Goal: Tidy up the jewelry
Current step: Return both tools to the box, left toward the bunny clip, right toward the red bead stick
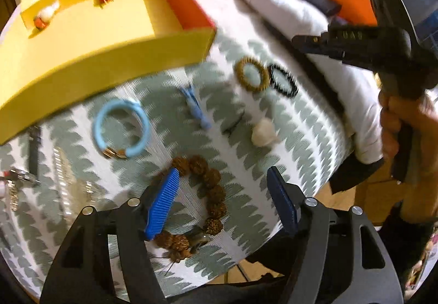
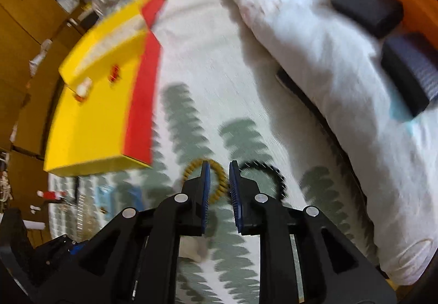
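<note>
From my left wrist camera, my left gripper (image 1: pixel 223 202) points steeply down at a patterned cloth (image 1: pixel 295 123), its jaws spread wide and holding nothing. A brown seed-bead bracelet (image 1: pixel 204 204) lies on the cloth between the blue pads, untouched; I judge the wide spread is meant to straddle it. Further off lie a light blue bangle (image 1: pixel 121 128), a blue clip (image 1: pixel 197 108), a small white piece (image 1: pixel 262 132), a gold beaded ring (image 1: pixel 251 74) and a black beaded ring (image 1: pixel 283 80) just beside it. A yellow box (image 1: pixel 109 43) stands open beyond them, with two small red-and-white pieces already inside, so it is probably where the jewelry goes. My right hand (image 1: pixel 405 128) holds the other tool at the right edge.

From my right wrist camera, my right gripper (image 2: pixel 220 189) is only narrowly open, empty, aimed at the gold ring's near edge. The black ring sits just right of it. The picture is blurred.
</note>
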A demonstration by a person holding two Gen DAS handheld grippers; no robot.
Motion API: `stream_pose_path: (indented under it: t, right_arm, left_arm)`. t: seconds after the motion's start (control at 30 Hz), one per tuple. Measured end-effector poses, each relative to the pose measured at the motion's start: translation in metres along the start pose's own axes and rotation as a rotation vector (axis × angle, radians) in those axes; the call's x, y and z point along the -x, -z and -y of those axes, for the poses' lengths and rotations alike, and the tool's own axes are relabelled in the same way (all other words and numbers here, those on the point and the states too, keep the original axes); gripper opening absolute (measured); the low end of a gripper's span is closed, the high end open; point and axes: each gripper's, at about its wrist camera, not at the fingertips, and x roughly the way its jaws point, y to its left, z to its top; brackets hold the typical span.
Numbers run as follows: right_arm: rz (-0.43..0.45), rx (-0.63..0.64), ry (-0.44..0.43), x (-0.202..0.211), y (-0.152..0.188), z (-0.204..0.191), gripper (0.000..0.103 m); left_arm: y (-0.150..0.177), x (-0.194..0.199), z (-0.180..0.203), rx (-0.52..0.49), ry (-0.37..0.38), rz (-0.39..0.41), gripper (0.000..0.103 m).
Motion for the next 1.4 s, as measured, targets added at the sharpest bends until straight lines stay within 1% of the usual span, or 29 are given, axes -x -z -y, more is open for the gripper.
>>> stream_pose_path:
  t: [0.1, 0.17, 0.23, 0.3, 0.37, 0.4, 0.43, 0.5, 0.53, 0.57, 0.6, 0.63, 0.7, 0.77, 0.8, 0.83, 0.93, 1.03, 1.17, 1.27, 1.4]
  right_arm:
    - [0.056, 0.029, -0.026, 0.011, -0.006, -0.017, 0.021]
    - [0.081, 0.064, -0.056, 0.013, -0.012, -0.035, 0.021]
    - [0.099, 0.092, -0.07, 0.011, -0.02, -0.056, 0.021]
    - [0.115, 0.127, -0.094, 0.008, -0.026, -0.076, 0.021]
    - [0.118, 0.163, -0.101, 0.002, -0.033, -0.098, 0.021]
    - [0.127, 0.187, -0.11, 0.0, -0.037, -0.112, 0.021]
    - [0.139, 0.204, -0.132, -0.003, -0.039, -0.123, 0.021]
    - [0.129, 0.235, -0.156, -0.014, -0.049, -0.148, 0.027]
    - [0.126, 0.246, -0.161, -0.019, -0.054, -0.159, 0.036]
    - [0.134, 0.254, -0.177, -0.022, -0.056, -0.167, 0.051]
    - [0.141, 0.262, -0.193, -0.026, -0.06, -0.175, 0.06]
    - [0.138, 0.273, -0.188, -0.034, -0.068, -0.188, 0.074]
    - [0.136, 0.295, -0.166, -0.045, -0.079, -0.205, 0.075]
    - [0.127, 0.316, -0.19, -0.056, -0.087, -0.216, 0.075]
    - [0.114, 0.313, -0.179, -0.063, -0.091, -0.219, 0.075]
    - [0.091, 0.299, -0.15, -0.073, -0.098, -0.223, 0.075]
    - [0.075, 0.286, -0.146, -0.092, -0.113, -0.226, 0.075]
    - [0.061, 0.303, -0.114, -0.108, -0.123, -0.229, 0.075]
    - [0.035, 0.294, -0.123, -0.129, -0.133, -0.227, 0.075]
    - [0.011, 0.295, -0.119, -0.146, -0.138, -0.228, 0.075]
    - [-0.01, 0.308, -0.099, -0.166, -0.141, -0.232, 0.075]
  left_arm:
    - [-0.012, 0.031, -0.014, 0.027, -0.005, 0.07, 0.071]
    - [-0.023, 0.057, -0.028, 0.05, -0.032, 0.128, 0.077]
    - [-0.032, 0.079, -0.044, 0.078, -0.064, 0.178, 0.079]
    - [-0.045, 0.104, -0.071, 0.138, -0.101, 0.234, 0.08]
    - [-0.058, 0.117, -0.095, 0.183, -0.127, 0.265, 0.086]
    - [-0.065, 0.122, -0.109, 0.217, -0.139, 0.278, 0.087]
    - [-0.072, 0.122, -0.125, 0.249, -0.151, 0.278, 0.087]
    - [-0.081, 0.115, -0.144, 0.292, -0.168, 0.263, 0.087]
    - [-0.086, 0.11, -0.152, 0.31, -0.171, 0.254, 0.087]
    - [-0.094, 0.105, -0.162, 0.321, -0.177, 0.241, 0.087]
    - [-0.101, 0.102, -0.169, 0.32, -0.186, 0.235, 0.087]
    - [-0.105, 0.101, -0.173, 0.319, -0.192, 0.236, 0.087]
    - [-0.12, 0.095, -0.183, 0.312, -0.203, 0.228, 0.087]
    - [-0.13, 0.09, -0.188, 0.306, -0.207, 0.228, 0.087]
    - [-0.136, 0.086, -0.192, 0.296, -0.212, 0.231, 0.087]
    - [-0.14, 0.083, -0.194, 0.282, -0.222, 0.233, 0.087]
    - [-0.151, 0.073, -0.205, 0.265, -0.279, 0.228, 0.087]
    - [-0.158, 0.061, -0.222, 0.286, -0.269, 0.209, 0.087]
    - [-0.166, 0.049, -0.232, 0.285, -0.28, 0.192, 0.087]
    - [-0.17, 0.04, -0.242, 0.303, -0.271, 0.179, 0.087]
    - [-0.173, 0.031, -0.252, 0.307, -0.299, 0.158, 0.087]
